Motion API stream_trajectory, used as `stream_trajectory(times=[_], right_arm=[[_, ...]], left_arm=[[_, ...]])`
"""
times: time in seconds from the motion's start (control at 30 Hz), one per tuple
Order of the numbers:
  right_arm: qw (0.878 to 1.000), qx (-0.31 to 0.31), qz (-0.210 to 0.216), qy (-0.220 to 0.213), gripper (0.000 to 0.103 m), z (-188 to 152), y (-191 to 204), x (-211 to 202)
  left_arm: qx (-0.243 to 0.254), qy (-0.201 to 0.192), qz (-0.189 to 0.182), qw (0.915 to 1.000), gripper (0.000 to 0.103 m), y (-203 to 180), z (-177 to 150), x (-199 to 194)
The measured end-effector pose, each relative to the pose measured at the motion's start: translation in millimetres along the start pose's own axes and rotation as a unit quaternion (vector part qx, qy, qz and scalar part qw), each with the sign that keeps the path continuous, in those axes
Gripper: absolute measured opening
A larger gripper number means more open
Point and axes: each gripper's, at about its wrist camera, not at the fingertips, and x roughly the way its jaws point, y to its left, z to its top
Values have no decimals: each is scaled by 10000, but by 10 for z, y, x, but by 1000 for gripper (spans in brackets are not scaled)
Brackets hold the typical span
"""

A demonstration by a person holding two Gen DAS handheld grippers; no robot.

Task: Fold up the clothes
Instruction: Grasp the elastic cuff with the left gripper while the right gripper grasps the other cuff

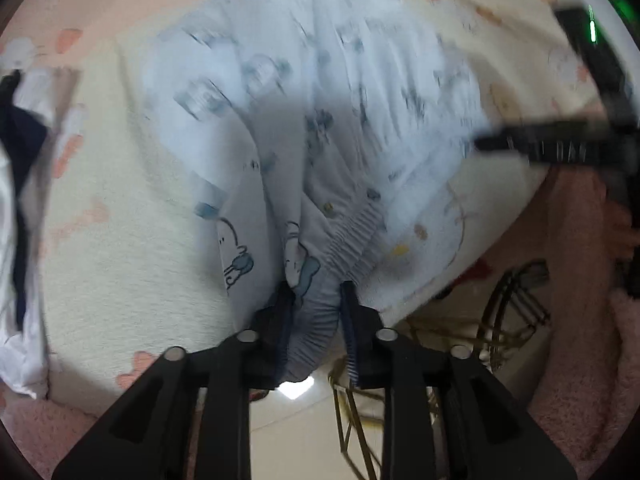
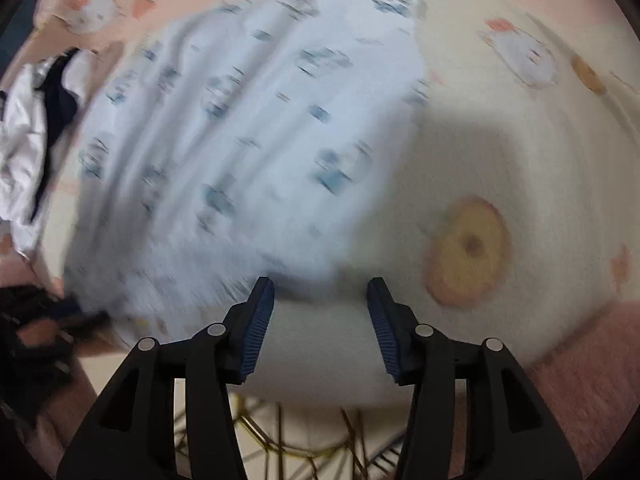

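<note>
A light blue garment (image 1: 320, 100) with a cartoon print lies spread on a cream blanket (image 1: 120, 220). Its gathered elastic waistband (image 1: 348, 240) reaches the near edge. My left gripper (image 1: 316, 286) points down at it. The waistband fabric sits between its fingers, which stand apart and do not seem to squeeze it. In the right wrist view the same garment (image 2: 248, 140) is blurred. My right gripper (image 2: 320, 280) is open just at its near hem, with only blanket (image 2: 500, 140) between the fingers. The right gripper (image 1: 560, 148) also shows at the right of the left wrist view.
A heap of white and navy clothes (image 1: 16, 200) (image 2: 28, 140) lies at the left of the blanket. Below the near edge are a pale floor and a gold wire frame (image 1: 508, 312) (image 2: 300, 440). A pink fuzzy sleeve (image 1: 576, 240) is at the right.
</note>
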Motion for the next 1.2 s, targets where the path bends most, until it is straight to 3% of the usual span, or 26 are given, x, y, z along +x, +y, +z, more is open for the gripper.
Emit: stream_trajectory(times=[0.07, 0.2, 0.3, 0.43, 0.57, 0.63, 0.67, 0.7, 0.83, 1.07, 1.2], right_arm=[[9992, 24, 334, -210, 50, -11, -21, -107], [9889, -904, 793, -874, 53, 29, 349, -352], [9801, -1779, 572, -666, 54, -55, 736, -208], [9736, -2250, 99, -373, 54, -123, 906, 29], [9713, -2306, -63, -572, 54, -115, 920, 58], [9723, -2257, -16, -610, 53, -101, 918, 57], [9729, -2222, 4, -636, 43, -98, 907, 44], [9737, -2176, 51, -671, 39, -93, 879, 21], [9758, -2000, 346, -811, 15, -74, 679, -158], [9742, -1889, 456, -1150, 12, -54, 645, -360], [9775, -1867, 433, -879, 11, -62, 616, -305]], left_arm=[[-61, -350, -51, 9994, 41, 23, -10, -165], [223, -831, 182, 9961, 41, -118, 37, -287], [432, -705, 126, 9965, 42, -198, 82, -168], [669, -384, -11, 9970, 42, -290, 132, 59], [601, -216, -56, 9979, 41, -309, 101, 216], [442, -265, -143, 9986, 34, -267, 118, 231], [356, -306, -203, 9987, 26, -241, 125, 226], [272, -361, -274, 9986, 24, -214, 129, 211], [108, -627, -424, 9971, 0, -180, 110, 118], [245, -938, -396, 9945, 0, -257, 107, -10], [177, -788, -628, 9948, 5, -308, 117, 60]])
